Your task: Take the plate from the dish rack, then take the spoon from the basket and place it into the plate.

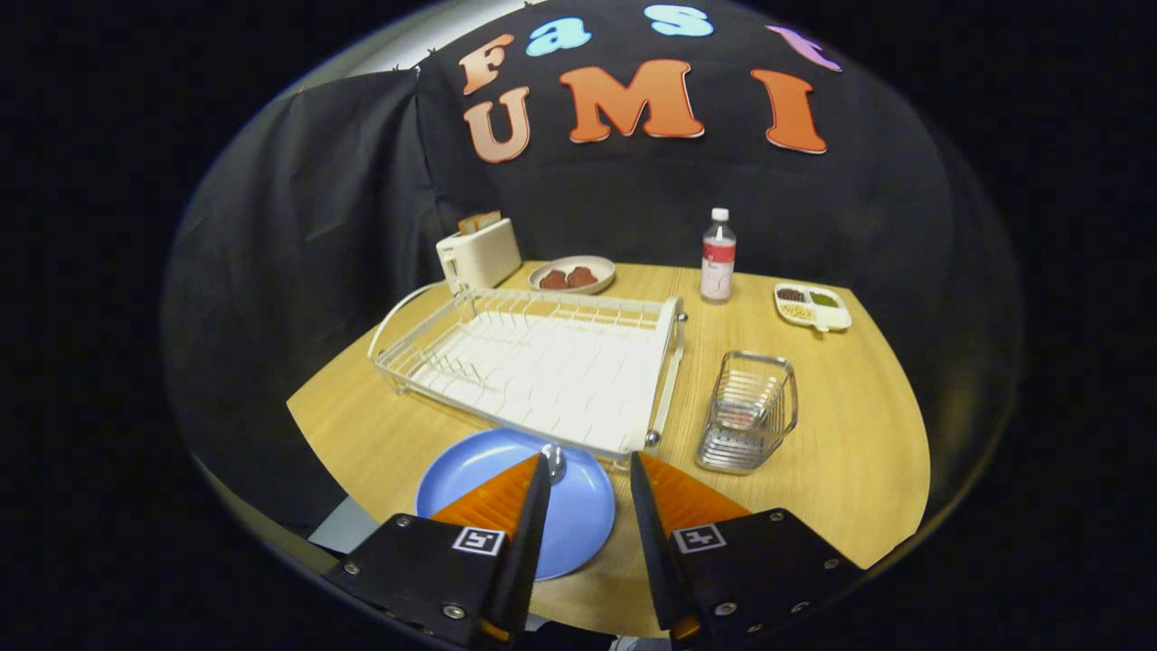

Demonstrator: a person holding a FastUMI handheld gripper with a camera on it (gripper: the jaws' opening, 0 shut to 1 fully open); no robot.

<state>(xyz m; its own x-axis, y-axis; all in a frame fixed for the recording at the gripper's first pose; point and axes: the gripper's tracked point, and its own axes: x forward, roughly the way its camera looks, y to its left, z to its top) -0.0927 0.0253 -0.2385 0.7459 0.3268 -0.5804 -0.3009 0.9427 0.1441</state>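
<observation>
We hold the fingers (589, 470) spread over the blue plate (578, 520); a spoon (553, 461) tip rests beside the left finger.

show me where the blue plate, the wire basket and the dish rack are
blue plate (578, 515), gripper view, bare surface between the open gripper (589, 470) fingers.
wire basket (748, 411), gripper view, its front wall.
dish rack (542, 362), gripper view, middle of its white tray.

Black cloth wall (298, 226) behind; light wooden table (850, 434); dim, even light.
</observation>
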